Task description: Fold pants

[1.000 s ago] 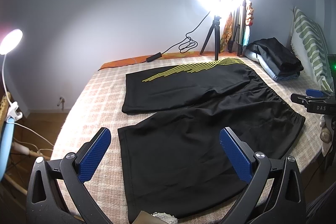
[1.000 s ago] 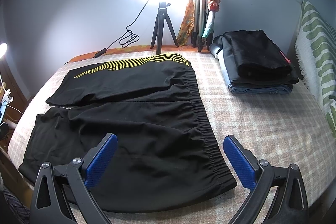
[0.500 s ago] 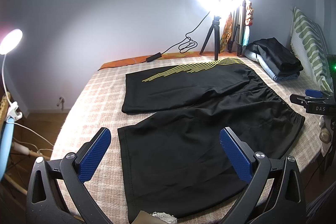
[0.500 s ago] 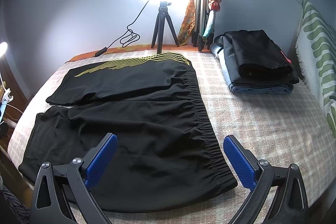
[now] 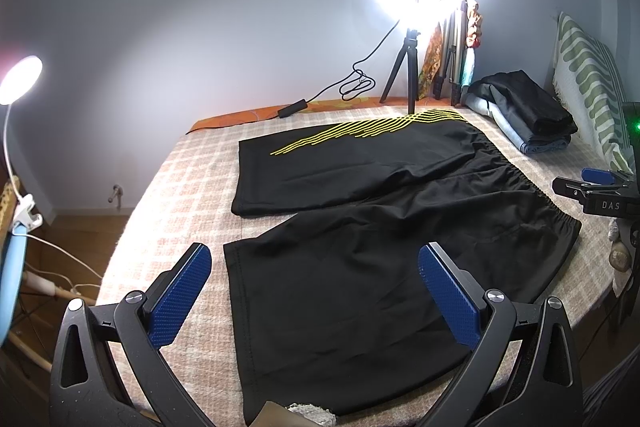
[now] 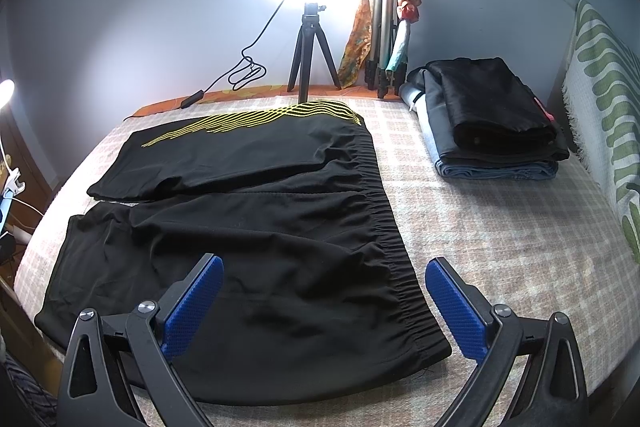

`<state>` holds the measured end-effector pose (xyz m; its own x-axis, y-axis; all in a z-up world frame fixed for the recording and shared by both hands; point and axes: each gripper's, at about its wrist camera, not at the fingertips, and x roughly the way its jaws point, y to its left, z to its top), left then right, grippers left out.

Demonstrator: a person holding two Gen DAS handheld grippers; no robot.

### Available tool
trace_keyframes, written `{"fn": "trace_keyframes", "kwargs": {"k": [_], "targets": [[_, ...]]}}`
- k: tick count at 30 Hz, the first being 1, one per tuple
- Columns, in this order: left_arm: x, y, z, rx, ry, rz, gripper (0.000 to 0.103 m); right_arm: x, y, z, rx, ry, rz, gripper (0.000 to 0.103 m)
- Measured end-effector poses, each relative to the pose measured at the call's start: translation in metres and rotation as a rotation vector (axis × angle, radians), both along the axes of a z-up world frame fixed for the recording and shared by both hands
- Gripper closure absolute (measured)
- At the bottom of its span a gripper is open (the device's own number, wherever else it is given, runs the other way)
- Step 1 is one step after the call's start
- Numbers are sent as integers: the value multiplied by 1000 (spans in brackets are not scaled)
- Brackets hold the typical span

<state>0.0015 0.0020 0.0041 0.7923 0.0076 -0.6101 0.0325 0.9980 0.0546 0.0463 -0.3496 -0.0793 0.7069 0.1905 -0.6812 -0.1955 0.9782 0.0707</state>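
Note:
Black shorts (image 5: 360,227) (image 6: 256,227) with yellow stripes on the far leg lie spread flat on the checked bed cover (image 5: 180,187) (image 6: 500,239). The elastic waistband is on the right, the leg hems on the left. My left gripper (image 5: 316,287) hovers open above the near leg's hem, holding nothing. My right gripper (image 6: 324,299) hovers open over the near end of the waistband, also with nothing in it. The right gripper also shows at the right edge of the left wrist view (image 5: 592,187).
A stack of folded clothes (image 6: 492,115) (image 5: 524,119) sits at the back right. A ring light on a tripod (image 6: 310,47) (image 5: 412,67) and its cable stand at the back edge. A green-patterned blanket (image 6: 600,87) hangs at the right. A clip lamp (image 5: 16,87) stands left of the bed.

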Motion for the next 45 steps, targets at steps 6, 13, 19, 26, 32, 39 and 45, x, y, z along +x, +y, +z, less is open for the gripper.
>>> {"fn": "trace_keyframes", "kwargs": {"k": [6,13,19,26,32,39,45], "targets": [[0,-1,0,0,0,0,0,0,0,0,0,0,0,1],[0,-1,-2,-4,12,-1,0,0,0,0,0,-1,-1,1],[1,2,-4,-9,26,-12,0,-1,1,0,-3,-1,3,1],[5,15,-19,-10,66,-25,0,-8,-5,-5,-29,-41,48,1],[-1,32,-37,-28,68,-99,8,-20,-17,-14,-36,-92,153,1],[-17,34,-57,-33,164,-226,44,-32,-19,-20,-116,-48,269,8],[-45,16,-75,97,225,-369,54,-45,-24,-34,-130,3,363,24]]}}
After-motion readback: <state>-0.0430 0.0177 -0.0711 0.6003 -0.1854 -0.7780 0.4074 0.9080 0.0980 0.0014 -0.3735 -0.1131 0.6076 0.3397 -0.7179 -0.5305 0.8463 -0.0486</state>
